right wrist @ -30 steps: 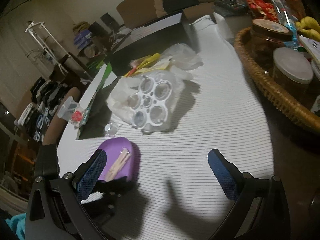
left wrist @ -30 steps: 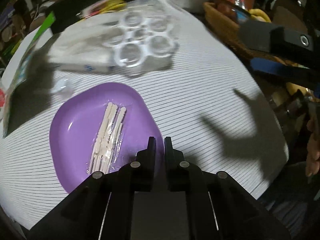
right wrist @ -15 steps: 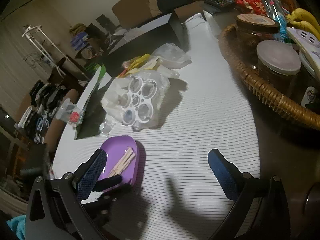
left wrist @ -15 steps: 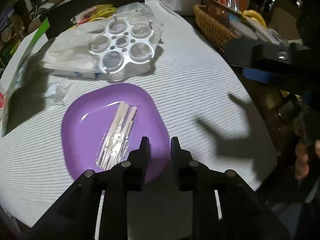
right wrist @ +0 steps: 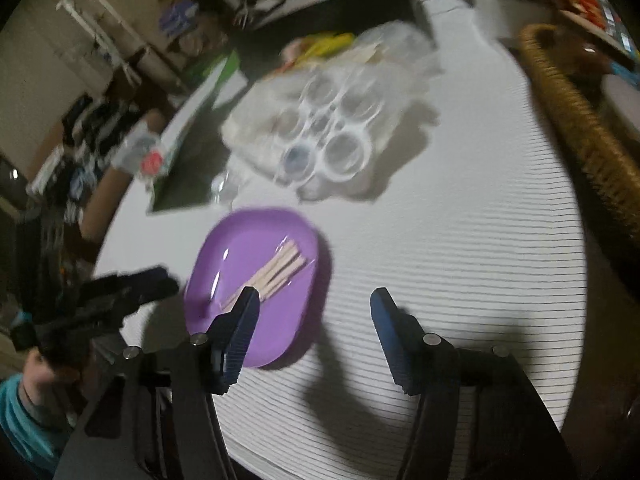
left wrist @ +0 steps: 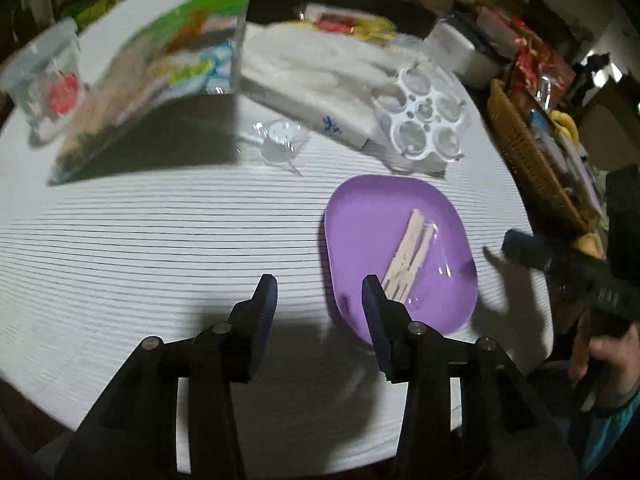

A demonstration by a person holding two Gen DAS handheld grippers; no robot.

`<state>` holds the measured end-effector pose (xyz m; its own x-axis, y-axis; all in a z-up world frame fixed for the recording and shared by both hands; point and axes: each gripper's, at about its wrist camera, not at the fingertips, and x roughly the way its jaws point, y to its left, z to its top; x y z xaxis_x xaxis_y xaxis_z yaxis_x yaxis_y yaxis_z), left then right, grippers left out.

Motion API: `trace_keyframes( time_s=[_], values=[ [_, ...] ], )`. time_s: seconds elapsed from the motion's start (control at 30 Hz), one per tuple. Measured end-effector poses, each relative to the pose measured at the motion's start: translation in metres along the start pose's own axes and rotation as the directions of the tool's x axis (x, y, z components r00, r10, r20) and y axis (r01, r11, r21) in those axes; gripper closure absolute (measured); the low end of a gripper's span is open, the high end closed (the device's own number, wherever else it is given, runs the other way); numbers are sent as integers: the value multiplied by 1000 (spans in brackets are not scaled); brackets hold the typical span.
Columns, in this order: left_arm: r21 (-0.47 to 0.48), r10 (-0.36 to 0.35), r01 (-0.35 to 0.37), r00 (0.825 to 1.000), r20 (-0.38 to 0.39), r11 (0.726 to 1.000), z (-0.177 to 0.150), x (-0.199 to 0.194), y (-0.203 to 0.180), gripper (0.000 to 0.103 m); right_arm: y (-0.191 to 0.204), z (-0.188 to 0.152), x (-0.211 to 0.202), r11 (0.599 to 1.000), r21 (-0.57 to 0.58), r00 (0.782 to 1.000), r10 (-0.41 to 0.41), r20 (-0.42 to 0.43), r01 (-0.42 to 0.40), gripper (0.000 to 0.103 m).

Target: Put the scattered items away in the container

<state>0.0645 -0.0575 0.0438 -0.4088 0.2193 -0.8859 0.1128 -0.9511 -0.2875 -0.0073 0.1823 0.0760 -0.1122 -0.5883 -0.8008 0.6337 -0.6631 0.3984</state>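
Note:
A purple plate (left wrist: 360, 216) (right wrist: 240, 248) lies on the striped tablecloth with a clear-wrapped pack of wooden sticks (left wrist: 408, 252) (right wrist: 276, 268) in it. My left gripper (left wrist: 319, 294) hovers just left of the plate over bare cloth, its jaws opening with nothing between them. My right gripper (right wrist: 314, 304) hangs over the plate's near right edge, its jaws closing, and grips nothing. A small clear plastic cup (left wrist: 280, 140) lies loose on the cloth beyond the plate. Each gripper shows at the edge of the other's view.
A white round mould (left wrist: 424, 124) rests on a tissue pack (left wrist: 312, 80) behind the plate. A green bag (left wrist: 160, 68) leans at the back left. A wicker basket (right wrist: 580, 128) full of jars runs along the right edge. A person's hand (left wrist: 608, 360) holds the right gripper.
My left gripper has swung left off the plate and its jaws have parted. The right gripper's jaws have narrowed and it has come down toward the plate. The sticks stay in the plate.

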Motion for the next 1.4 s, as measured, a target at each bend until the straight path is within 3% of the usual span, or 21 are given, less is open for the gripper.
trace_keyframes(
  time_s=[0.13,0.2,0.43,0.53,0.6,0.73,0.8,0.9,1.0,1.17,1.23,1.3,1.4],
  values=[
    [20,-54,55,998,-25,998,1,13,-9,64,10,-5,22,999,-30,996,-39,-78,37,48],
    [43,-54,56,998,-34,998,1,20,-16,71,9,-5,26,999,-31,995,-47,-93,44,59],
    [70,-78,82,995,-58,994,3,28,-29,72,4,-4,25,998,-28,994,-51,-98,49,64],
    [54,-58,60,997,-45,997,5,18,-23,67,3,-1,16,997,-23,995,-71,-67,70,64],
    [53,-62,63,998,-15,997,9,5,-18,54,0,4,0,998,-7,998,-64,-1,64,61],
    [67,-59,52,994,96,996,30,-26,-6,40,0,18,-25,999,2,995,-33,96,33,61],
    [98,-40,24,986,159,995,42,-36,-4,25,10,36,-26,999,-34,993,-23,115,28,60],
    [117,-48,24,977,207,993,63,-40,-2,18,27,74,-23,995,-97,992,-25,125,38,55],
    [103,-78,56,973,218,993,84,-37,6,18,47,119,-17,985,-165,988,-19,156,45,49],
    [112,-90,63,965,246,992,110,-26,12,18,59,182,15,976,-207,989,-34,146,64,47],
    [114,-100,73,962,254,991,117,-21,19,18,59,208,27,968,-225,984,-79,159,114,47],
    [94,-114,93,960,254,991,120,-16,27,18,57,228,38,959,-245,982,-107,158,144,38],
    [12,-158,159,964,215,987,130,-9,43,18,54,263,69,941,-282,981,-167,96,188,36]
  ],
)
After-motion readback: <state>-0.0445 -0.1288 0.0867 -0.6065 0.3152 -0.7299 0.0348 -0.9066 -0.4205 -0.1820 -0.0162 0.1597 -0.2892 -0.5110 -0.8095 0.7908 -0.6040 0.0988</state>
